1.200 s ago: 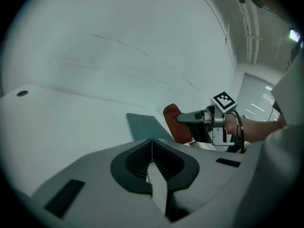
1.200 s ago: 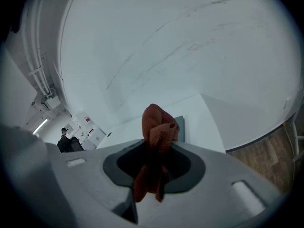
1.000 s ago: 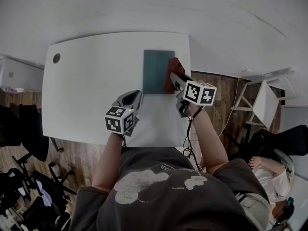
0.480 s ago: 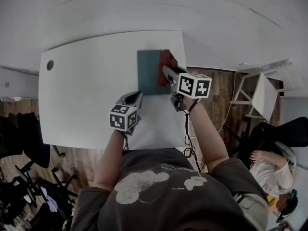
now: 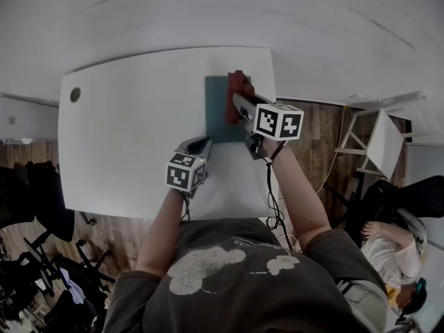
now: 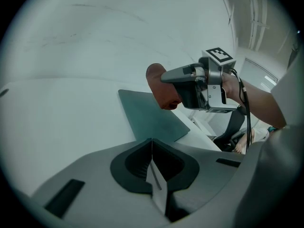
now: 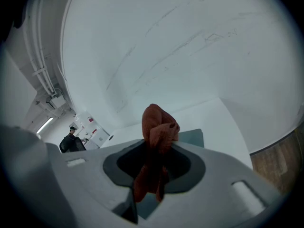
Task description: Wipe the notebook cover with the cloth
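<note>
A dark teal notebook [image 5: 218, 109] lies flat near the right edge of the white table [image 5: 132, 130]. My right gripper [image 5: 237, 97] is shut on a rust-red cloth [image 5: 238, 89], bunched and held above the notebook's right side. That cloth [image 7: 158, 137] stands up between the jaws in the right gripper view, with the notebook [image 7: 192, 137] behind it. My left gripper [image 5: 198, 146] hangs over the table just in front of the notebook's near edge, shut with nothing in it. The left gripper view shows the notebook [image 6: 149, 118], the cloth [image 6: 161, 87] and the right gripper above it.
The table's right edge [image 5: 272, 82] runs close beside the notebook, with wood floor beyond. A round cable hole [image 5: 75, 94] sits at the table's far left. A white frame stand [image 5: 378, 144] and a seated person [image 5: 388, 245] are at the right.
My right gripper has lifted the cloth slightly and carried it farther along the notebook's right side. The left gripper has edged closer to the notebook's near edge.
</note>
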